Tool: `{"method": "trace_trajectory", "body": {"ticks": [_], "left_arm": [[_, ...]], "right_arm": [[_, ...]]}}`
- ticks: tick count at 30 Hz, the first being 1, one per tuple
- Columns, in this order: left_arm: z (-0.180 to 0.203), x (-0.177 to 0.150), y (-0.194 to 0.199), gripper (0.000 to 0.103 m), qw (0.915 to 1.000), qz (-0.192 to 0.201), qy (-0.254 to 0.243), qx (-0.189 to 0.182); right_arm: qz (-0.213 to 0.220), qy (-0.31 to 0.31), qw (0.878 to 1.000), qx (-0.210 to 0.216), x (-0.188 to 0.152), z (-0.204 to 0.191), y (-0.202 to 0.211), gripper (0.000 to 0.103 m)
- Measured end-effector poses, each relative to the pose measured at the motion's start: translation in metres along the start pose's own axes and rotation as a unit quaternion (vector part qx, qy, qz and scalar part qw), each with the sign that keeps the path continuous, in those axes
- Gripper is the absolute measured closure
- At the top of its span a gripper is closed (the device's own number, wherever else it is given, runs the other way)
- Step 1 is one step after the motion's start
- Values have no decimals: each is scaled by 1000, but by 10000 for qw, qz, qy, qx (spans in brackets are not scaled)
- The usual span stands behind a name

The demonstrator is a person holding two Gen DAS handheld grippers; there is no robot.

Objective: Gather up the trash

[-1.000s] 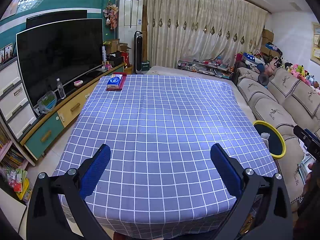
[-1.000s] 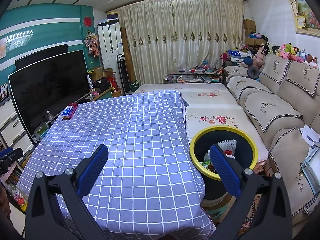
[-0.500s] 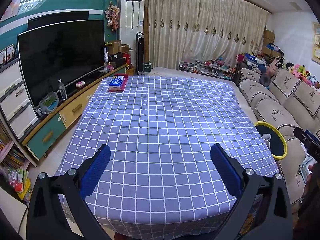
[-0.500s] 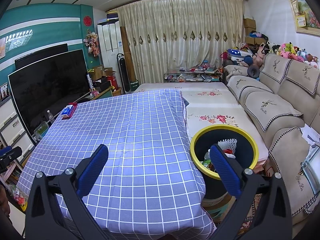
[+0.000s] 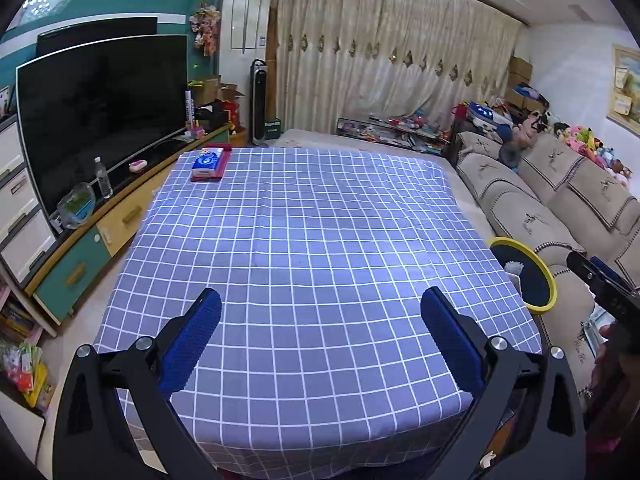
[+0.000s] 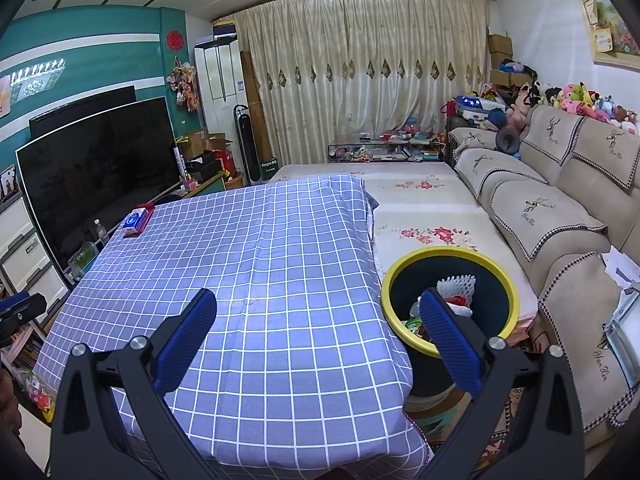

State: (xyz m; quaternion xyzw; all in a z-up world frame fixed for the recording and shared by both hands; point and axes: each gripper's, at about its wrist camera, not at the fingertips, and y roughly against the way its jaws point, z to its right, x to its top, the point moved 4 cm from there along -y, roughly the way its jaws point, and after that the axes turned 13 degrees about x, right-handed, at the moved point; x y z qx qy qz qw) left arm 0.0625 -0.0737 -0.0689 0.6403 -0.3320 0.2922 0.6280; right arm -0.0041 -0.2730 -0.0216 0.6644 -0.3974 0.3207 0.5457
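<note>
Both grippers hang with jaws spread wide and nothing between them: the left gripper (image 5: 320,312) low in its view, the right gripper (image 6: 318,314) likewise. Trash already sits in the yellow-rimmed bin (image 6: 450,254), lower right of the right view, just beside the checked tablecloth (image 6: 260,264): white foam netting (image 6: 456,282) and some wrappers. The cloth looks bare apart from a tissue pack on a red tray (image 5: 210,162) at its far upper-left corner. Judging by this, collection seems nearly or fully finished.
</note>
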Motion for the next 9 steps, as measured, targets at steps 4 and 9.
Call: {"method": "trace_trajectory", "body": {"ticks": [4, 9], "left_arm": [[-3, 11, -21, 5, 9996, -180, -52, 199], [-17, 32, -80, 5, 9965, -194, -284, 761]], "right_arm": [[-83, 11, 9999, 71, 1, 2, -13, 6], [-378, -20, 9987, 346, 17, 2, -68, 6]]}}
